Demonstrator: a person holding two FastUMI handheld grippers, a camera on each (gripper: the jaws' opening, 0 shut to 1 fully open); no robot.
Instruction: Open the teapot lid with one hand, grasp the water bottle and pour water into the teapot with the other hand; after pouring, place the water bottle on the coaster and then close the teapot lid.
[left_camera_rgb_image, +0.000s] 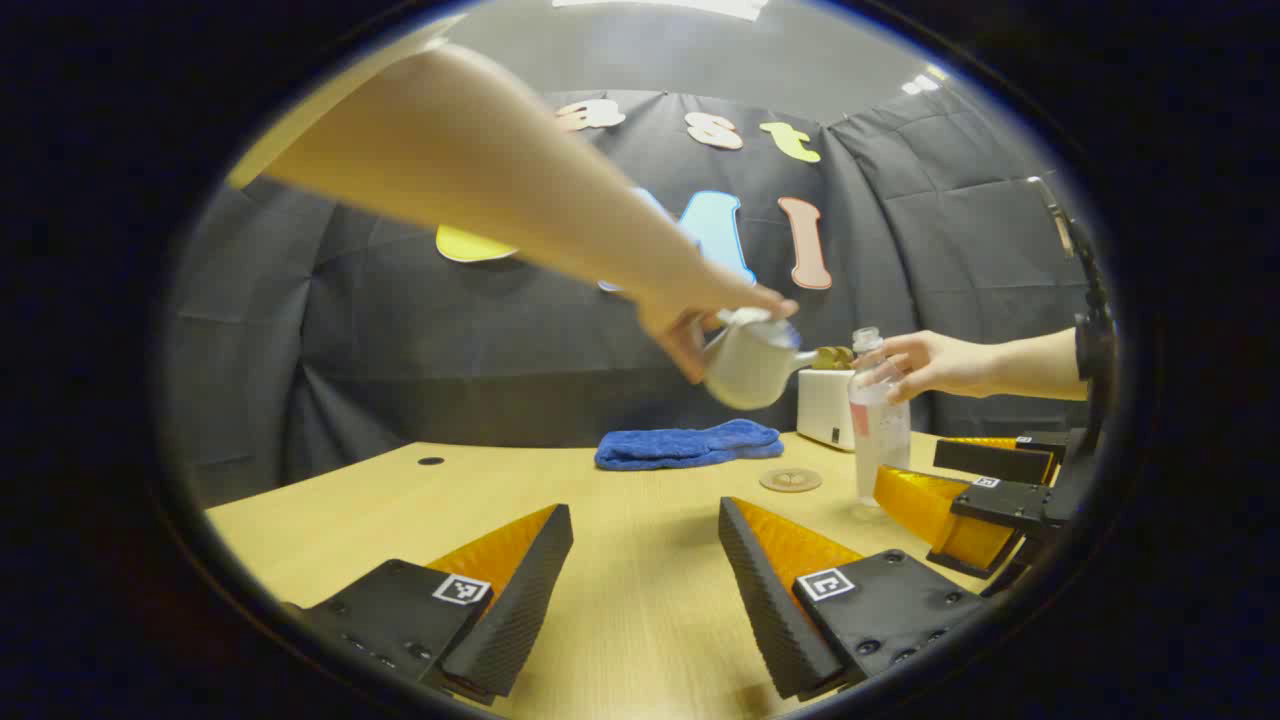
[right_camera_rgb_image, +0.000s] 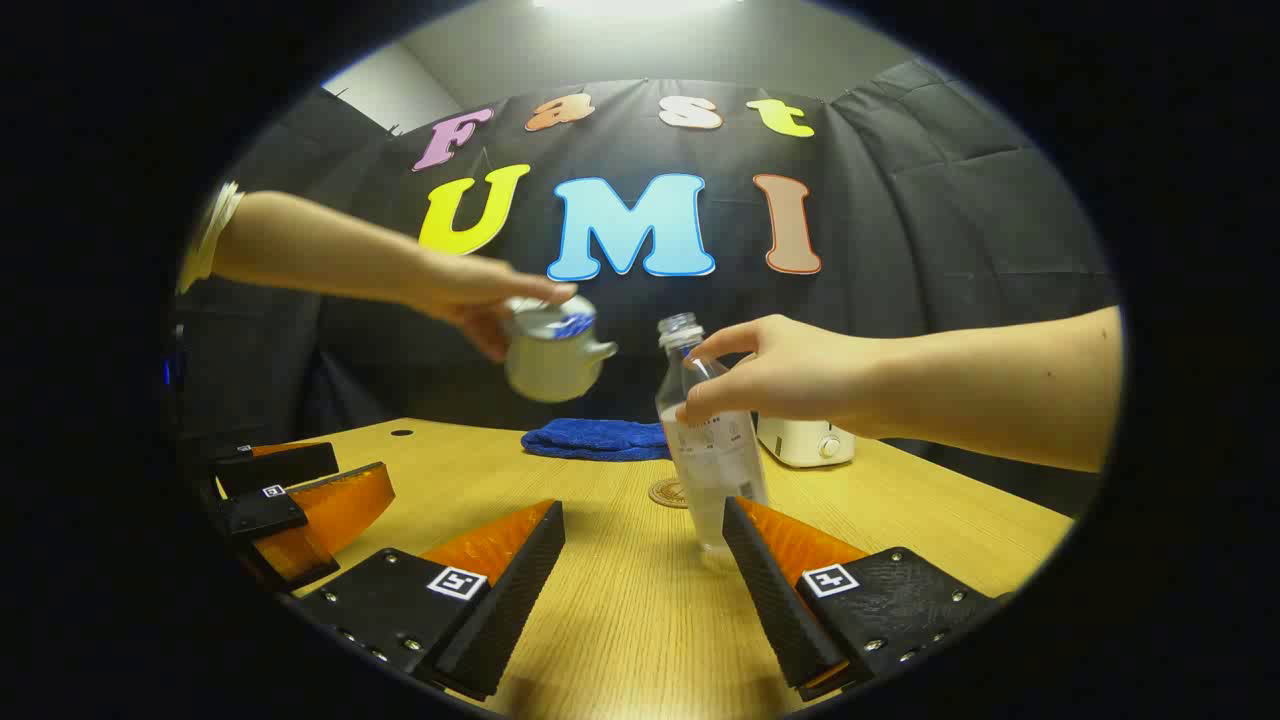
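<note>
Grippers: your left hand-held gripper (left_camera_rgb_image: 645, 590) and right hand-held gripper (right_camera_rgb_image: 645, 590) rest apart, empty.
Bottle: water bottle (right_camera_rgb_image: 712, 450) upright, just above your right fingers, frame centre.

— What does my right gripper view give me?

— My right gripper (right_camera_rgb_image: 640, 560) sits low over the wooden table (right_camera_rgb_image: 620, 620), fingers spread wide with nothing between them. The other gripper (right_camera_rgb_image: 300, 510) rests at the left, on the table.

— And the bare hands?

— One hand (right_camera_rgb_image: 470, 300) holds the teapot (right_camera_rgb_image: 550, 350) up in the air, spout toward the water bottle (right_camera_rgb_image: 710, 440). Another hand (right_camera_rgb_image: 790, 375) grips that bottle near its open neck; it stands upright on the table.

— Anything behind?

— A round coaster (right_camera_rgb_image: 668, 492) just beside the bottle's base, a blue cloth (right_camera_rgb_image: 590, 438), and a white appliance (right_camera_rgb_image: 805, 440).
</note>
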